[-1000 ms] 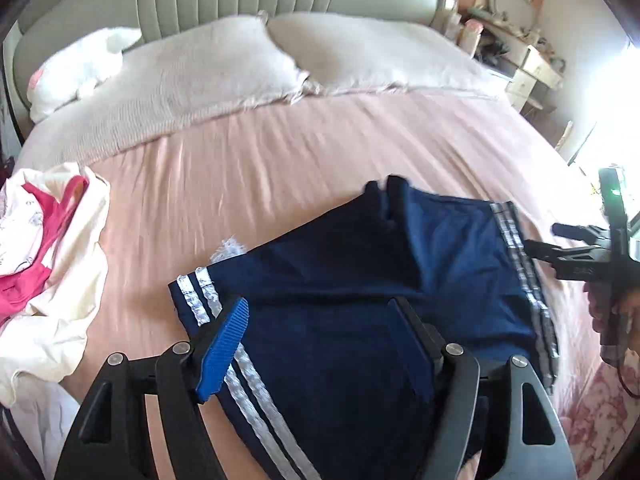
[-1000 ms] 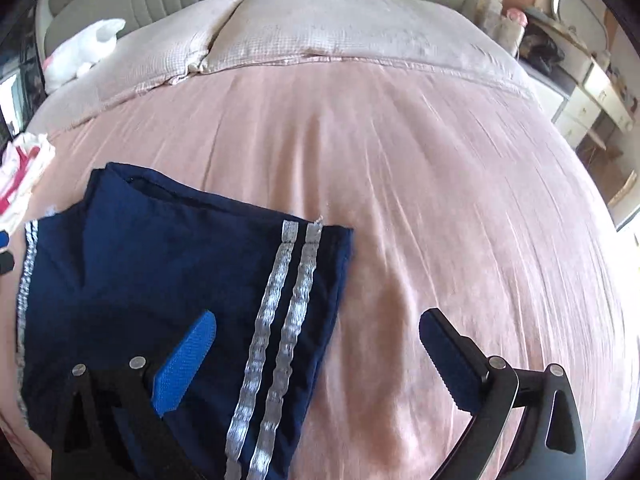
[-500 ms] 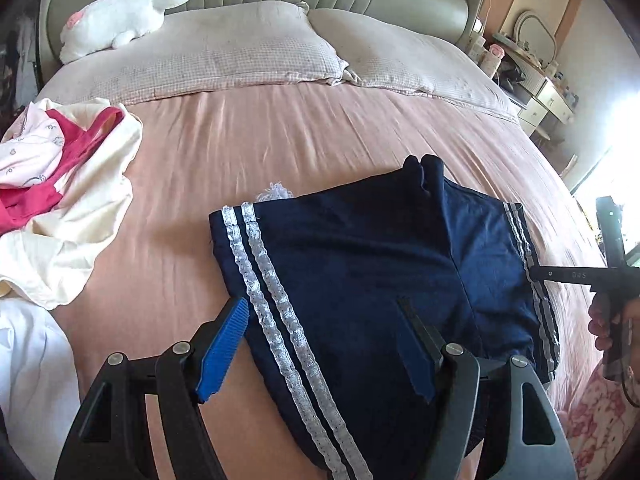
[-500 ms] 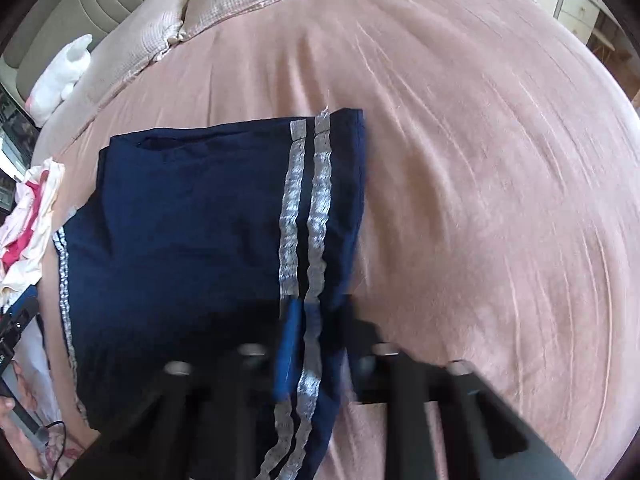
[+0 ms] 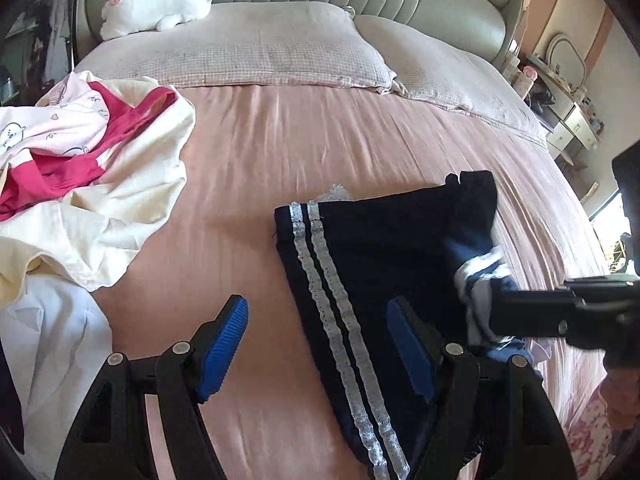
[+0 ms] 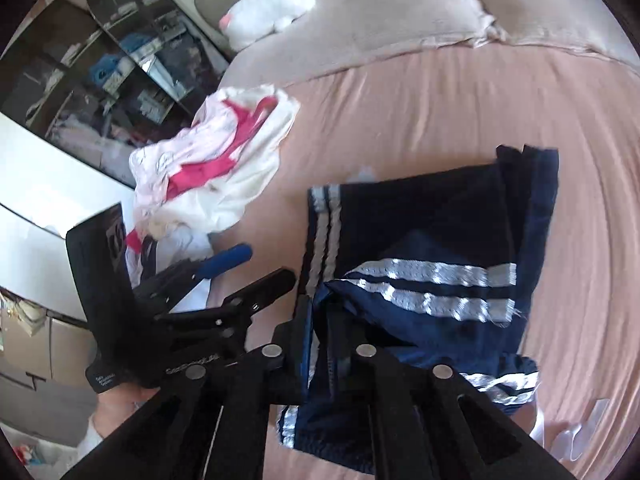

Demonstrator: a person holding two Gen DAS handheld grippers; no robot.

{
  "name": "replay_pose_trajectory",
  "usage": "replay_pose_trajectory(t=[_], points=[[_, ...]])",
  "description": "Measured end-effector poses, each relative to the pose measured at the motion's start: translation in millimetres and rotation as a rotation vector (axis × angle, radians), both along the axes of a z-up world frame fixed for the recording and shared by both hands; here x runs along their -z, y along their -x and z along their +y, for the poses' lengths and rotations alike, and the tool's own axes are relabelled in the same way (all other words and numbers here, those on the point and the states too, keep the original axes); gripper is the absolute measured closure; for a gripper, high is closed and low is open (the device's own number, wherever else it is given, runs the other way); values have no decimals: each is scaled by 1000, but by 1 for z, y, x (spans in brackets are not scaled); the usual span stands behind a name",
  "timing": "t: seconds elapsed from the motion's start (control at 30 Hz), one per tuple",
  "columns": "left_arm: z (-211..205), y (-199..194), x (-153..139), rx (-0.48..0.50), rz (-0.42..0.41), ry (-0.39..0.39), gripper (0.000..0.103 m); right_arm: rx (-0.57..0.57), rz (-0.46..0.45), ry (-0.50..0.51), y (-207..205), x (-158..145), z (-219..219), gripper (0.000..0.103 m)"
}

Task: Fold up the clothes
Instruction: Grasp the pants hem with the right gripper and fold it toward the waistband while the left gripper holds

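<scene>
R tool point(image 6: 320, 312) pinching navy shorts point(image 6: 420, 232); L tool point(image 5: 316, 344) open; clothes pile point(image 5: 88, 168) nearby

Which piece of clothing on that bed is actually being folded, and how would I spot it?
Start at the pink bed and come down from the pillows toward the near edge. The navy shorts lie there, right of the heap of white and pink clothes. They are the only dark garment, with paired silver stripes, one side pinched in the right gripper.
</scene>
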State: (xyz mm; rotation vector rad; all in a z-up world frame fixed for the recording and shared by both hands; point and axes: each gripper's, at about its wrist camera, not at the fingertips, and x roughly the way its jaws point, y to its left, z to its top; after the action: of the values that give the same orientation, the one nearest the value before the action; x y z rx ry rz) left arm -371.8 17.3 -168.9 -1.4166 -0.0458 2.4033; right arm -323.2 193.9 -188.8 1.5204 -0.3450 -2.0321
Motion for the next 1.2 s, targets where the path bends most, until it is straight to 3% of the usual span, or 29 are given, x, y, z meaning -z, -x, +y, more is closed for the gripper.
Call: replay_pose_trajectory(t=[0.03, 0.1, 0.17, 0.23, 0.33, 0.43, 0.57, 0.6, 0.63, 0.67, 0.7, 0.83, 0.9, 1.03, 1.1, 1.2], points=[[3, 1, 1, 12, -3, -2, 32, 4, 18, -19, -13, -7, 3, 75], [13, 0, 4, 62, -6, 2, 32, 39, 95, -13, -58, -33, 28, 68], [24, 0, 6, 111, -8, 5, 32, 131, 165, -19, -50, -40, 67, 45], [35, 0, 9, 161, -11, 9, 32, 227, 200, -123, -67, -48, 109, 35], [68, -6, 11, 284, 29, 76, 32, 238, 131, -319, -93, -25, 143, 35], [100, -8, 11, 387, 78, 144, 32, 192, 44, -227, -93, -3, 138, 38], [123, -1, 23, 474, 46, 218, 33, 192, 181, -345, -59, -4, 122, 38], [126, -2, 30, 505, 25, 243, 34, 180, 175, -342, -45, 2, 121, 38], [127, -3, 34, 529, 16, 267, 49, 167, 125, -305, -34, 12, 123, 41], [127, -7, 37, 548, 17, 289, 55, 154, 74, -267, -23, 22, 124, 69], [123, -8, 37, 536, 25, 324, 55, 147, 32, -238, -12, 30, 126, 86], [107, -6, 27, 515, 29, 283, 56, 117, 55, -196, 13, 15, 131, 87], [100, -5, 22, 511, 28, 250, 56, 74, 56, -131, 6, 5, 126, 88], [89, -5, 13, 525, 29, 186, 55, 14, 59, -101, 2, 4, 109, 88], [100, -11, 20, 599, 17, 194, 54, -9, 53, -106, -3, 6, 104, 88], [110, -13, 41, 641, 9, 280, 54, -21, 32, -106, -10, 11, 102, 88]])
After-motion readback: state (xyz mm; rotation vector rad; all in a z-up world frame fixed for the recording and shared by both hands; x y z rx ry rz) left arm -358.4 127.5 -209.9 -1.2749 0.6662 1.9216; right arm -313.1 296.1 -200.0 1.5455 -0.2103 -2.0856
